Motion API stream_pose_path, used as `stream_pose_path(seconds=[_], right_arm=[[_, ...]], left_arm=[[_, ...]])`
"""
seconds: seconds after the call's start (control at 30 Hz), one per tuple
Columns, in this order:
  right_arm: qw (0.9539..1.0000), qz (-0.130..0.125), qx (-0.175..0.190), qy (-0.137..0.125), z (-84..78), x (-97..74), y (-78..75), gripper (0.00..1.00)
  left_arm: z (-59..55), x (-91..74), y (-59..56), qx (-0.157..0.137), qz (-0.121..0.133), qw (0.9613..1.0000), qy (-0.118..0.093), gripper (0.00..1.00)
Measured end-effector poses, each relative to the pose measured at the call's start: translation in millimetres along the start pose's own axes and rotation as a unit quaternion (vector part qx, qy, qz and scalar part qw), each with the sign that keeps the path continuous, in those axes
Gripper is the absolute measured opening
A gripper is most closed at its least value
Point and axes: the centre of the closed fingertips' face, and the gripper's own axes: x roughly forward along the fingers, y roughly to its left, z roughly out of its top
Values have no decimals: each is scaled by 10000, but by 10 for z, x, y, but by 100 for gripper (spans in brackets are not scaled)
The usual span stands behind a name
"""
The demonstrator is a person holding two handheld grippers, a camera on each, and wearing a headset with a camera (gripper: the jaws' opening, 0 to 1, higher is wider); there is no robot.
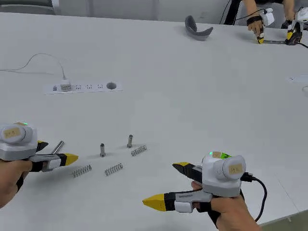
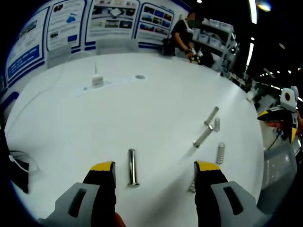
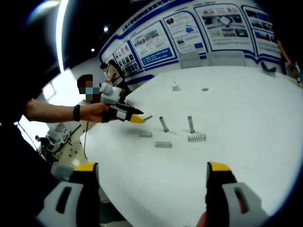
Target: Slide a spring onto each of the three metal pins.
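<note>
The left gripper (image 1: 57,150) is hovering low over the white worktop (image 1: 192,110) at the left of the head view. Its yellow-tipped fingers (image 2: 102,166) are standing well apart. A metal pin (image 2: 132,167) appears to be lying on its side on the worktop in the gap between them. In the left gripper view neither finger is touching it.

The right gripper (image 1: 167,184) is hanging near the front edge of the worktop. Its own fingers (image 3: 216,172) are spread wide and gripping nothing, and they are pointing across the worktop toward the parts.

Between the two grippers, a left upright pin (image 1: 102,149) and a right upright pin (image 1: 130,140) are standing on end, near each other but apart. Three springs are lying flat and loose on the worktop, none of them touching a pin:
- The right spring (image 1: 138,150) is lying just beside the right upright pin.
- The middle spring (image 1: 114,169) is lying in front of the left upright pin.
- The left spring (image 1: 82,171) is lying near the lower finger of the left gripper.

Farther back, a white power strip (image 1: 82,88) is resting on the worktop with a white plug (image 1: 65,85) in it and a thin cable trailing off to the left. A grey curved part (image 1: 198,30) is sitting near the far edge. At the far right corner another person's hands (image 1: 255,24) are working with grippers. Blue-and-white posters (image 3: 222,23) are hanging on the wall behind.
</note>
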Motion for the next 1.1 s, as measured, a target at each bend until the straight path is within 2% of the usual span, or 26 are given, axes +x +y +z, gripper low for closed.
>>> stream_pose_path(seconds=[0.2,0.3,0.37,0.4,0.43,0.57,0.67,0.7,0.97,1.1], right_arm=[[10000,29,20,10,-1,27,23,95],[9999,97,76,-89,33,38,50,95],[9999,102,67,-95,40,45,55,95],[9999,96,50,-67,35,52,53,95],[9999,89,45,-56,33,55,49,95],[9999,95,50,-38,31,63,56,95],[9999,110,26,8,23,69,55,95],[9999,116,20,18,23,69,56,95],[9999,109,-29,77,16,68,42,95],[9999,110,-49,110,-5,62,53,95]], left_arm=[[-7,95,76,1,79,9999,73,58],[-20,151,125,11,132,9998,132,53],[-37,189,146,-101,102,9998,153,50],[-44,202,157,-77,122,9997,171,49],[-7,203,173,17,166,9998,97,47],[-4,216,193,62,224,9996,172,41],[-9,224,250,586,464,9967,322,33],[-11,224,255,672,505,9958,349,30],[-23,217,265,890,685,9933,285,12],[-58,207,223,967,709,9924,273,9]])
